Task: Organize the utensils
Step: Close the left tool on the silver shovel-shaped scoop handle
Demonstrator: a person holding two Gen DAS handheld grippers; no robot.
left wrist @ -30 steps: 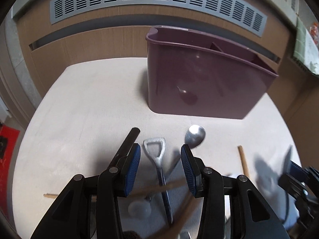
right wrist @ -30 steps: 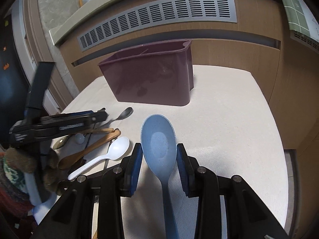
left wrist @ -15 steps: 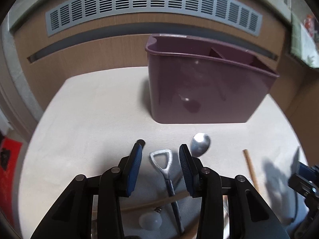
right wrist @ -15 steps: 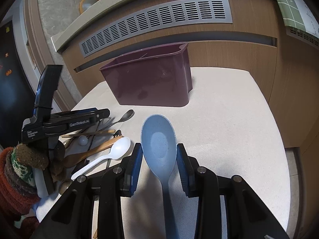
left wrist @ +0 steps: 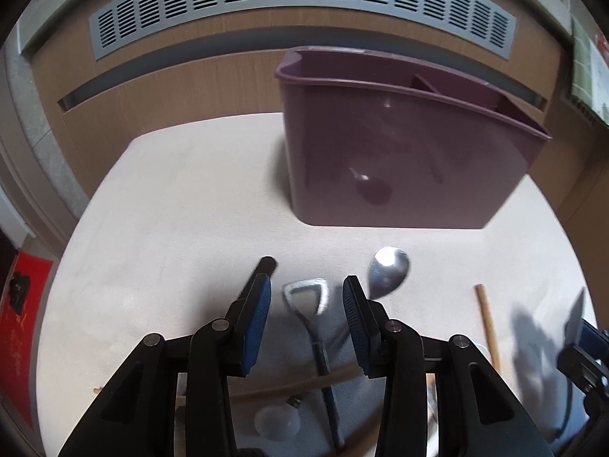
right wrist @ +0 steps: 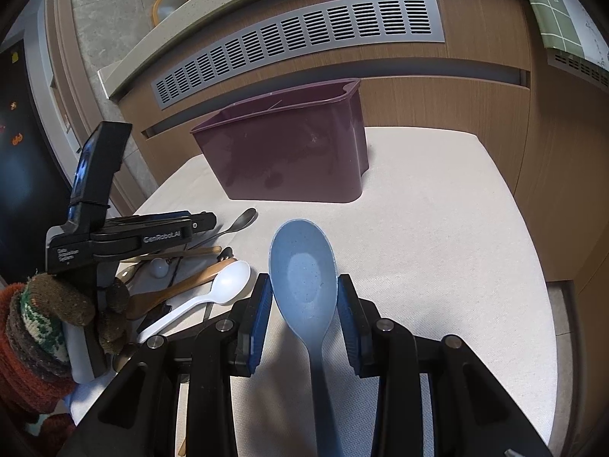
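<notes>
A purple divided utensil caddy (left wrist: 403, 152) stands at the back of the beige table; it also shows in the right wrist view (right wrist: 289, 156). My left gripper (left wrist: 306, 297) is open and empty, hovering above a metal bottle opener (left wrist: 306, 299) that lies between its pads, with a metal spoon (left wrist: 388, 272) just to the right. My right gripper (right wrist: 304, 293) holds a blue plastic spoon (right wrist: 304, 266) bowl-forward between its pads, above the table. A white plastic spoon (right wrist: 224, 285) and wooden spoons (right wrist: 179, 285) lie in a pile to its left.
A wooden handle (left wrist: 487, 323) and a small white bulb-like piece (left wrist: 276, 422) lie in the utensil pile. A wooden cabinet with a grey vent grille (left wrist: 297, 0) stands behind the table (right wrist: 437, 236). The left gripper body (right wrist: 125, 236) shows in the right wrist view.
My left gripper has drawn back and risen a little from the pile, still open over the bottle opener. My right gripper has lifted slightly with the blue spoon.
</notes>
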